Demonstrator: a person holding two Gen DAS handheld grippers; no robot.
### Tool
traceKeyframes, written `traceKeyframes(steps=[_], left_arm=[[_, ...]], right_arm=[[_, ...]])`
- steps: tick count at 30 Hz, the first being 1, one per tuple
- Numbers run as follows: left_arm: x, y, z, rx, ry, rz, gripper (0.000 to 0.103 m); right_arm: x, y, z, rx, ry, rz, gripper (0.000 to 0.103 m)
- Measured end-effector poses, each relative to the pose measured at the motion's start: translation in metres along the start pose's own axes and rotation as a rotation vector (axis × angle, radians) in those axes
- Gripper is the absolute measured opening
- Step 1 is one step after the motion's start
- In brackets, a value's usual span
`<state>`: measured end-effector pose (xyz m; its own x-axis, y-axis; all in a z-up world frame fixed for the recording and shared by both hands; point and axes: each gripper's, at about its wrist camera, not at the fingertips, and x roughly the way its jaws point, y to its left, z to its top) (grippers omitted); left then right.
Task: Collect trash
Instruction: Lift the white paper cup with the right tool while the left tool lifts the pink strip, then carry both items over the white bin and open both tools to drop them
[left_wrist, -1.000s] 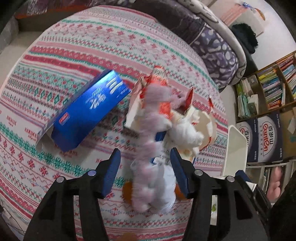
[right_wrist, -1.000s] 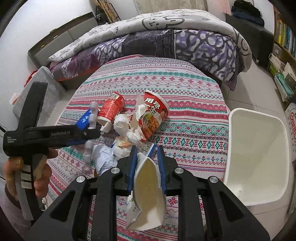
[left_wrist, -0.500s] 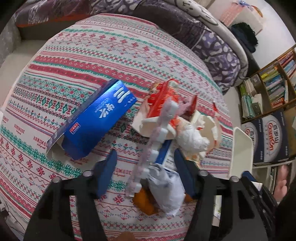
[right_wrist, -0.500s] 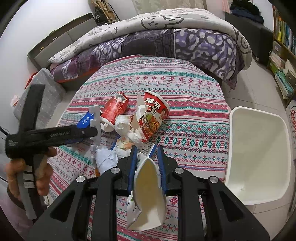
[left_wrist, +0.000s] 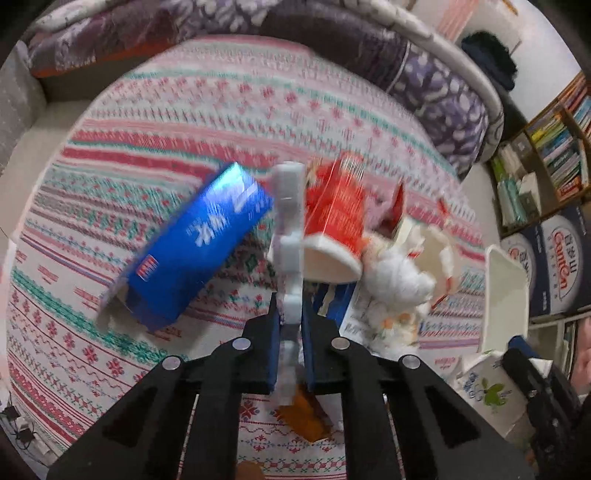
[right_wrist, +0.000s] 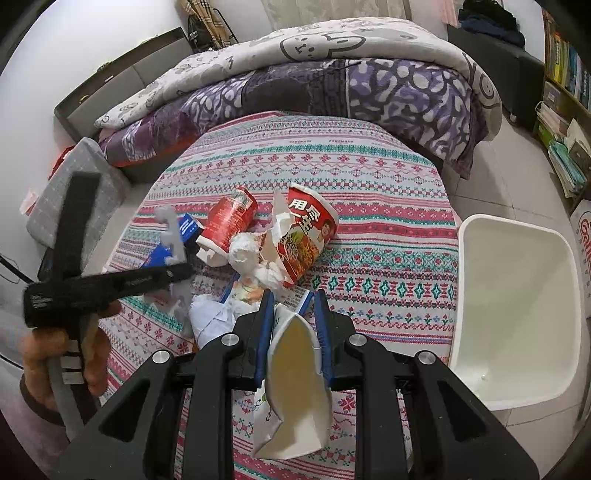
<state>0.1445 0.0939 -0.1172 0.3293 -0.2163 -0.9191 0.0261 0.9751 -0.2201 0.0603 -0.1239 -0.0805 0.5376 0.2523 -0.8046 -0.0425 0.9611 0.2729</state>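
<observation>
Since the earlier frames, the left gripper has just been closing, and its blue pads now pinch a knobbly pale plastic strip that a second ago lay loose between wide jaws. Left wrist view: the strip rises from the jaws toward 12 o'clock, blurred by motion. At 10 o'clock from the gripper, a blue carton lies open-ended on the patterned tablecloth. At 1 o'clock lies a red cup on its side, with crumpled white tissue just beside it at 3 o'clock of the cup. A white bin stands at the table edge, at 3 o'clock. Right wrist view: the right gripper is unchanged, its jaws narrow and clamped on a squashed white paper cup, which hangs toward 6 o'clock. The trash heap sits at 12 o'clock of this gripper: a noodle cup, the red cup, tissue. The bin lies at 3 o'clock, off the table. A hand at 9 o'clock carries the left gripper with the strip.
</observation>
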Motion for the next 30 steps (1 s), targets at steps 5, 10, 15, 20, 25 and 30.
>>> traceKeyframes(steps=[5,10,15,20,25,30], left_arm=[[-0.038,-0.008,0.004,-0.010,-0.131,-0.032,0.010],[-0.073,-0.030,0.001,0.017,-0.271,-0.009,0.010],[-0.090,-0.052,0.002,0.044,-0.343,-0.004,0.010],[-0.096,-0.074,-0.002,0.067,-0.366,-0.013,0.010],[-0.093,-0.100,-0.008,0.097,-0.367,-0.033,0.010],[-0.086,-0.129,-0.013,0.131,-0.360,-0.050,0.010]], right_arm=[[-0.011,-0.002,0.004,0.003,-0.048,-0.010,0.021],[-0.027,-0.008,0.009,0.002,-0.114,-0.051,0.021],[-0.043,-0.019,0.011,0.016,-0.167,-0.097,0.021],[-0.059,-0.040,0.014,0.056,-0.208,-0.161,0.021],[-0.075,-0.068,0.013,0.106,-0.237,-0.229,0.021],[-0.088,-0.101,0.012,0.167,-0.251,-0.296,0.021]])
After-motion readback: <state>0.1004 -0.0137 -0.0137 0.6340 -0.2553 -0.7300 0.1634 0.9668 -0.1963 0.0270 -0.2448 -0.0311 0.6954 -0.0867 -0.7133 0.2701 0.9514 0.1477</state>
